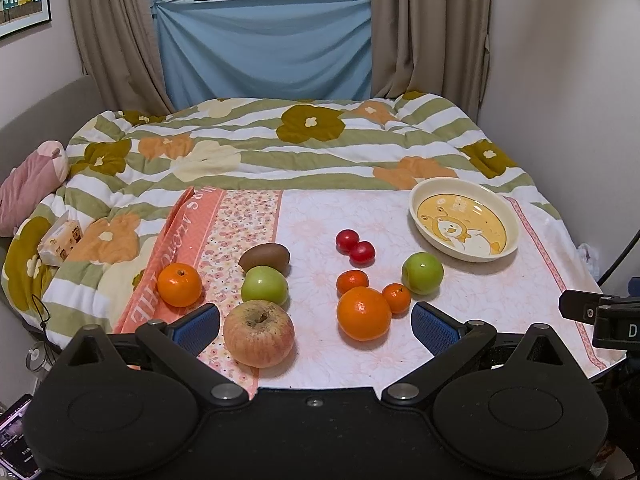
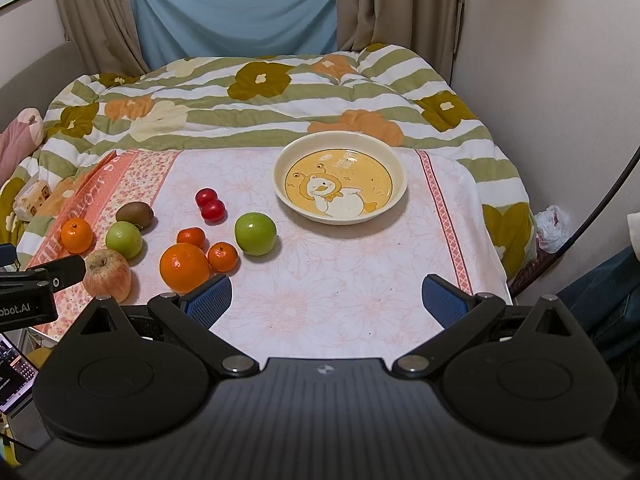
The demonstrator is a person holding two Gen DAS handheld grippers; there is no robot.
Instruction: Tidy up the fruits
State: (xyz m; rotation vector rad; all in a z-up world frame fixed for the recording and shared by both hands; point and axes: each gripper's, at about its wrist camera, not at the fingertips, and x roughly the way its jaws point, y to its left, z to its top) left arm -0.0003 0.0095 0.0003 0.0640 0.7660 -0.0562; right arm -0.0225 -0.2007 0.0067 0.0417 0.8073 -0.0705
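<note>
- We hold the left tongs [image 1: 316, 326] spread wide, gripping nothing, over the red apple [image 1: 259, 333] and big orange [image 1: 363, 313].
- Our right tongs [image 2: 326, 300] gape apart over bare cloth [image 2: 360, 264].
- The fruits lie left of the empty plate [image 2: 340, 178], all on the counter.

Ahead of my left gripper [image 1: 315, 322], fruits lie loose on the cloth: a red apple [image 1: 259, 333] and large orange [image 1: 363, 313] nearest, green apples, mandarins, kiwi and tomatoes beyond. Far right sits an empty duck-print plate [image 1: 464, 218].
</note>
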